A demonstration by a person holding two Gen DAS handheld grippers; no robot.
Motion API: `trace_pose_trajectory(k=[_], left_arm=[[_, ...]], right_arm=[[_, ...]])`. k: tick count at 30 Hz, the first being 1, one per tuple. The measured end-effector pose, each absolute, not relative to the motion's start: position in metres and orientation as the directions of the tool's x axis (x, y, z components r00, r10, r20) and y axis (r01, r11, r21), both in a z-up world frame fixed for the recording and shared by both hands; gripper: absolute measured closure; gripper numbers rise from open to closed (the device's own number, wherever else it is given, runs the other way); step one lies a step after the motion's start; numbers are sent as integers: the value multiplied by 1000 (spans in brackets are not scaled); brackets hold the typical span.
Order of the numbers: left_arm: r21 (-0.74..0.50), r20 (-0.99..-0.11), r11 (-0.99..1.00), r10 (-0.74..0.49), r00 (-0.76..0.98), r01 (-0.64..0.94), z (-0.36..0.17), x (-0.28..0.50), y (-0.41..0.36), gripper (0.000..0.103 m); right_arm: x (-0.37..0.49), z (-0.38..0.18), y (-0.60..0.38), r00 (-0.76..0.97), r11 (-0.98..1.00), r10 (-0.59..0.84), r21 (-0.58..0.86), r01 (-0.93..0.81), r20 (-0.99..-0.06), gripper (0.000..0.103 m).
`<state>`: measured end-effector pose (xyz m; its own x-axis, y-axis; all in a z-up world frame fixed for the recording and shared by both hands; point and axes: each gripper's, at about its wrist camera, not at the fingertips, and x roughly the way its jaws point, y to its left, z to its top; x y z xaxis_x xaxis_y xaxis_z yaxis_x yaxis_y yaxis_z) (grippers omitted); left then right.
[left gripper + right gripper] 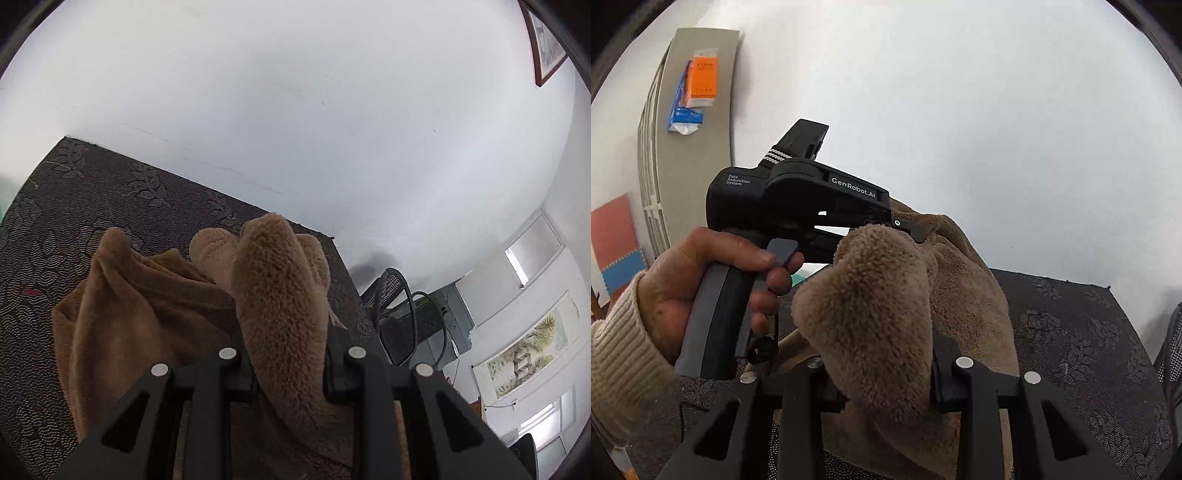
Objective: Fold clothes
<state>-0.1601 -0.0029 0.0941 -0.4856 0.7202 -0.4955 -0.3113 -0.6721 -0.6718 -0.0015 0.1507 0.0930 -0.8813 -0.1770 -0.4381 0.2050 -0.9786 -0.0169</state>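
Observation:
A brown fleece garment (147,302) lies bunched on a dark flower-patterned table (66,206). In the left wrist view my left gripper (288,354) is shut on a thick fold of the fleece, which rises between the black fingers and hides the pads. In the right wrist view my right gripper (886,373) is shut on another fold of the same fleece garment (879,295). The left gripper (908,230) shows in this view too, a black handheld unit gripped by a person's hand (701,280) in a cream knit sleeve, its tips buried in the cloth.
A white wall stands right behind the table's far edge (207,188). A black mesh chair (395,317) sits past the table's right corner. A grey shelf with orange and blue packets (698,88) hangs at the left in the right wrist view.

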Motion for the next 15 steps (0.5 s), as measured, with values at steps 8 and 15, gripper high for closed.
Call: trace_pose_trajectory(k=[8,15], left_arm=[[-680,-511,-693,681,-524,-238,77,-163,-50,76],[-680,-546,-712,652,-526,-175,48,-176,-85,76]], right_arm=[[-32,70,118,-846,-949,-268,-23,313,-460,72],[-62,43,87,-799,-924,-304,-44,380,-518,72]])
